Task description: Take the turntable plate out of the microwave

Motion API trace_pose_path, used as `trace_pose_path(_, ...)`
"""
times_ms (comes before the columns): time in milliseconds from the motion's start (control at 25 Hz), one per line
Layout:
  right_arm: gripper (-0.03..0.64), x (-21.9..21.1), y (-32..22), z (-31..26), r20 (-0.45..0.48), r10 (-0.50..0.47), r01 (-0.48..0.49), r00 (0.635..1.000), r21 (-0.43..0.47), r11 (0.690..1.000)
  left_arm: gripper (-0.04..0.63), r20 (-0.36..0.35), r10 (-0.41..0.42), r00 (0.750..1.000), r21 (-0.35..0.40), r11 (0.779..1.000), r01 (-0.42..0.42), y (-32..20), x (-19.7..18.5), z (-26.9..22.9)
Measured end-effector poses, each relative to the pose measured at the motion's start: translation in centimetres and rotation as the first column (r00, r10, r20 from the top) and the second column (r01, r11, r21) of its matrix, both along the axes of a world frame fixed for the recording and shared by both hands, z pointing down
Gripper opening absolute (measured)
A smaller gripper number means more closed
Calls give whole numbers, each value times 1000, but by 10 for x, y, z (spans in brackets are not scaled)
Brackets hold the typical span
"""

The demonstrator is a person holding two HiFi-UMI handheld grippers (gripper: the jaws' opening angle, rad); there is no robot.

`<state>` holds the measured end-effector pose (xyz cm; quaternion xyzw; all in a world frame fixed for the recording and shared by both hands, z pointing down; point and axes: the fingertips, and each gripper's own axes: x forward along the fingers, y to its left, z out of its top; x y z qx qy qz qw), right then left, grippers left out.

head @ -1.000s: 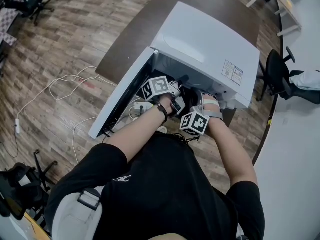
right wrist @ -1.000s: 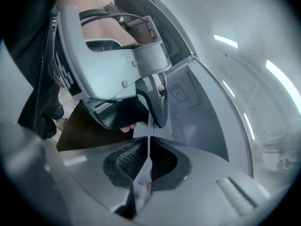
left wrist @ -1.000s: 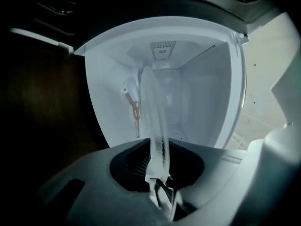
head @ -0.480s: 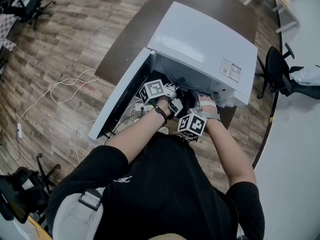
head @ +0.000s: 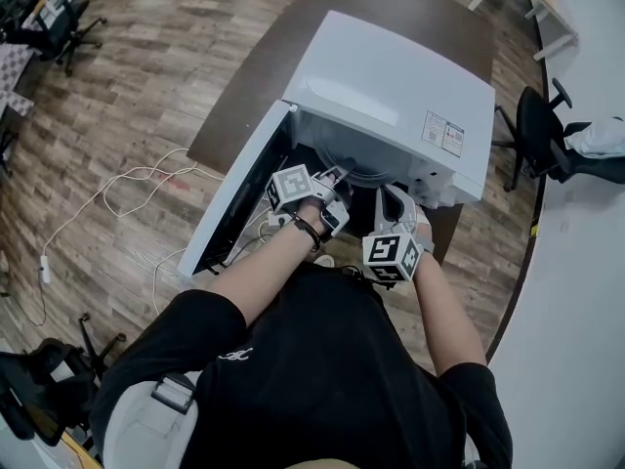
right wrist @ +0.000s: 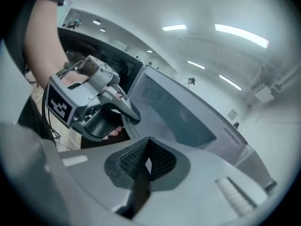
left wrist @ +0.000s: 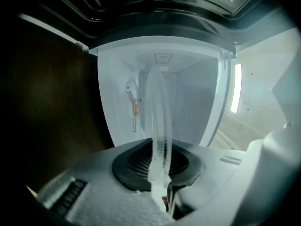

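Note:
The glass turntable plate [left wrist: 158, 121] stands on edge between the pads of my left gripper [left wrist: 159, 166], which is shut on its rim. Behind it lies the white inside of the microwave [left wrist: 193, 102]. In the head view the left gripper [head: 335, 178] is at the microwave's [head: 391, 76] open mouth, with the plate [head: 363, 176] showing as a grey curve there. My right gripper [head: 390, 203] hangs just outside the opening, to the right of the left one. Its jaws [right wrist: 148, 142] are shut with nothing between them. From its view I see the left gripper [right wrist: 91, 105] at the left.
The microwave sits on a dark table [head: 293, 57]; its door [head: 239, 189] swings open to the left. White cables [head: 127, 189] lie on the wooden floor. An office chair [head: 532, 135] stands to the right, beside a white desk [head: 576, 262].
My right gripper has drawn back out of the microwave's mouth, risen a little and rolled. The left gripper has hardly moved and keeps hold of the plate.

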<state>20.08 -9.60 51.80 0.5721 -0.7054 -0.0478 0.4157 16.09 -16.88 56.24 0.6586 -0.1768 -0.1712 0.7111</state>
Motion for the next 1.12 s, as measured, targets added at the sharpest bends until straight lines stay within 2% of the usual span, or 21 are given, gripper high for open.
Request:
trace_pose_path(200, 9, 15, 6, -18, 185, 129, -138, 974, 38, 990, 38, 2, 18, 1000, -4, 1000, -18, 15, -9, -2)
trace_pose_path(480, 9, 27, 22, -48, 407, 244, -300, 880, 79, 951, 39, -14, 66, 998, 28, 997, -65, 42, -26, -22)
trace_pose_path(800, 9, 46, 43, -59, 497, 306, -390, 812, 72, 918, 40, -21, 143, 990, 64, 988, -141, 87, -53, -42)
trace_pose_path(920, 9, 45, 49, -63, 510, 312, -401, 802, 72, 913, 40, -45, 177, 983, 58, 983, -174, 107, -62, -49)
trace_pose_path(1120, 8, 45, 55, -63, 485, 342, -431, 805, 81, 899, 40, -107, 211, 972, 109, 974, -200, 121, -65, -71)
